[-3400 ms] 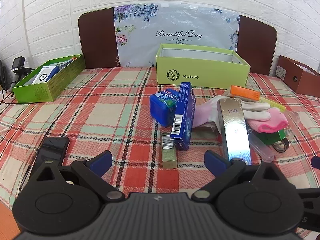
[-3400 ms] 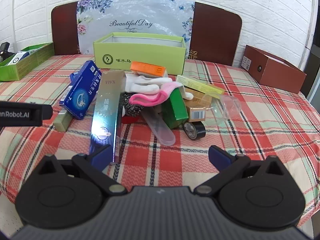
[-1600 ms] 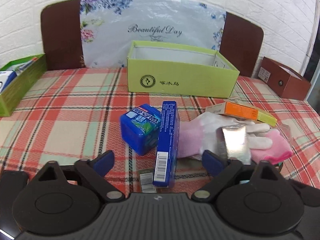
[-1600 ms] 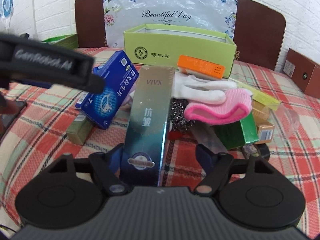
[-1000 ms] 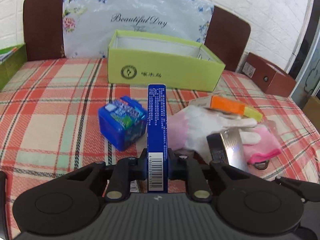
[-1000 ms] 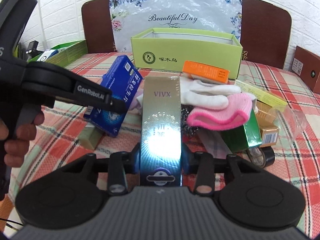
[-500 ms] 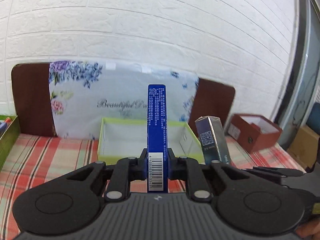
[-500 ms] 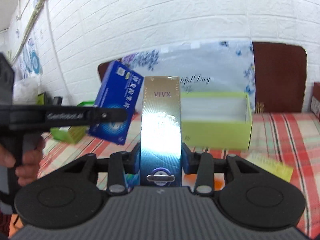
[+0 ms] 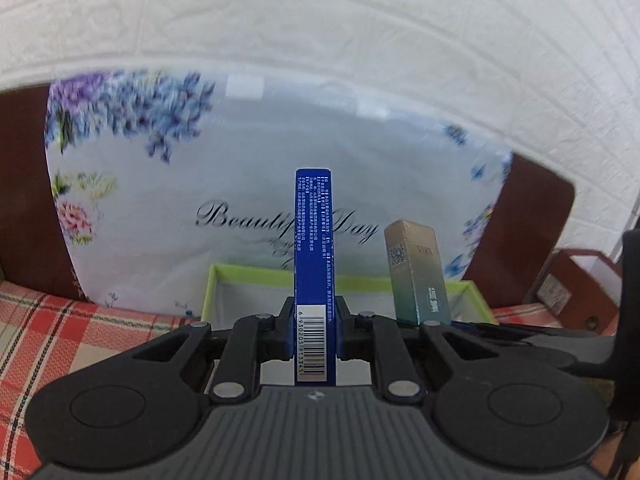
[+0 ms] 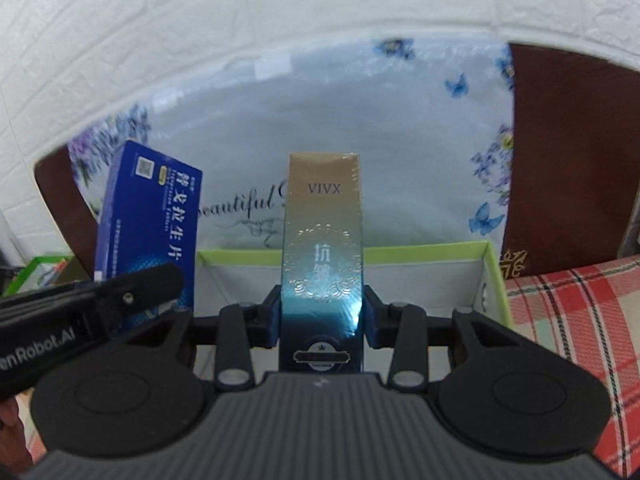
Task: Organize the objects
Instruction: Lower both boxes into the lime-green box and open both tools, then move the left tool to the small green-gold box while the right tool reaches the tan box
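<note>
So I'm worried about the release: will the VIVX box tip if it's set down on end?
Probably: the VIVX box is tall and narrow. Its glossy wrap looks slippery. It seems stiff, undented between the right gripper fingers.

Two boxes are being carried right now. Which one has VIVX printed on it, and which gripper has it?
The gold-to-teal box, clamped in the right gripper. The other, in the left gripper, is a plain dark blue box with a barcode.
</note>
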A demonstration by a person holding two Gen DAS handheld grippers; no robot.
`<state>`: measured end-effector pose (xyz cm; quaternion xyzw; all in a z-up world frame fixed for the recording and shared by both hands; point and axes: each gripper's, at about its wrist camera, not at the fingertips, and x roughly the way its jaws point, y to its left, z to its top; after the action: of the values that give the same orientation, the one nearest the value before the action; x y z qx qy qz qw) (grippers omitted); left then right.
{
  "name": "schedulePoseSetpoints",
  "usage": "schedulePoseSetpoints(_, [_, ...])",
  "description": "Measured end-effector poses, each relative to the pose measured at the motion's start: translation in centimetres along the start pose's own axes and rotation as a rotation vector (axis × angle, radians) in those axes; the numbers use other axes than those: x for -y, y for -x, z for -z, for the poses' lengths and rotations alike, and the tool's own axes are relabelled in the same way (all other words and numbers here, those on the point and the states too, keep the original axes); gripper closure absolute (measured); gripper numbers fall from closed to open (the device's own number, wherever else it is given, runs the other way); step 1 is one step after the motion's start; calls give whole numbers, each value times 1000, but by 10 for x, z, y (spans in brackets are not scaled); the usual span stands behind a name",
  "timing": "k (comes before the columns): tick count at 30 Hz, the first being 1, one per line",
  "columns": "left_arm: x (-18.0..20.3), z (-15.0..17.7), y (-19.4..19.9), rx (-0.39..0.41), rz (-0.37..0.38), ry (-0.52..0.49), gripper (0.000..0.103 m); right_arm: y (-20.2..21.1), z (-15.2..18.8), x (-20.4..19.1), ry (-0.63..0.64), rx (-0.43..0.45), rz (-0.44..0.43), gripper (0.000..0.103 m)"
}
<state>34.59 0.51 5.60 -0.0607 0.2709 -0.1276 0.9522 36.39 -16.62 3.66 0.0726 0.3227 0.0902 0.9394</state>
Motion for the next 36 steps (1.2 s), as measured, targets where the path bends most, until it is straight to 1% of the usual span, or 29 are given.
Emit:
schedulePoseSetpoints(3, [-10,9,-14,-37,-15,6,86,-23,9,4,-5,-74,-11,65])
schedulePoseSetpoints(6, [-14,16,-18,-56,-2,12,86,-37,22,6,-15,-146,-26,65])
schedulePoseSetpoints(7, [-14,18,-18,-56,-2,12,81,-41,25,6,-21,-168,-19,65])
schedulePoseSetpoints(8, [-14,19,-17,-53,1,13,71,-45,29,6,-25,-183,-9,65])
schedulePoseSetpoints(9, [-14,19,-17,-60,1,15,38,-47,32,6,-32,-197,-2,64])
schedulePoseSetpoints(10, [-15,20,-14,-48,-28,27,18,-49,35,6,-40,-210,1,62])
schedulePoseSetpoints(11, [-14,20,-11,-28,-51,26,15,-50,37,7,-51,-219,4,48])
schedulePoseSetpoints(12, [-15,20,-7,-13,-57,17,14,-49,39,6,-44,-218,12,31])
schedulePoseSetpoints(13, [-16,18,-3,-13,-58,17,14,-47,42,5,-29,-205,19,27])
schedulePoseSetpoints(14, [-17,16,2,-18,-63,27,14,-42,44,3,-13,-186,16,24])
schedulePoseSetpoints(16, [-18,12,14,-13,-85,34,14,-28,43,2,10,-155,-4,18])
schedulePoseSetpoints(18, [-16,11,35,21,-104,22,14,-8,35,0,20,-120,-9,6])
schedulePoseSetpoints(20, [-14,10,59,61,-132,26,10,16,32,0,39,-69,1,1])
schedulePoseSetpoints(23, [-9,13,99,111,-148,43,6,58,28,1,73,6,11,0])
schedulePoseSetpoints(25, [-3,18,123,116,-144,45,5,92,31,3,84,55,9,0])
schedulePoseSetpoints(28, [13,33,158,141,-139,-8,5,141,41,2,109,122,-8,0])
schedulePoseSetpoints(29, [19,42,170,153,-143,-22,5,156,47,1,115,145,-11,0])
schedulePoseSetpoints(31, [26,58,188,177,-137,-15,5,185,62,0,129,190,-18,0])
schedulePoseSetpoints(35, [26,94,215,201,-104,56,5,233,107,2,181,229,-117,0])
schedulePoseSetpoints(36, [26,104,219,195,-97,69,5,243,119,4,182,237,-123,0])
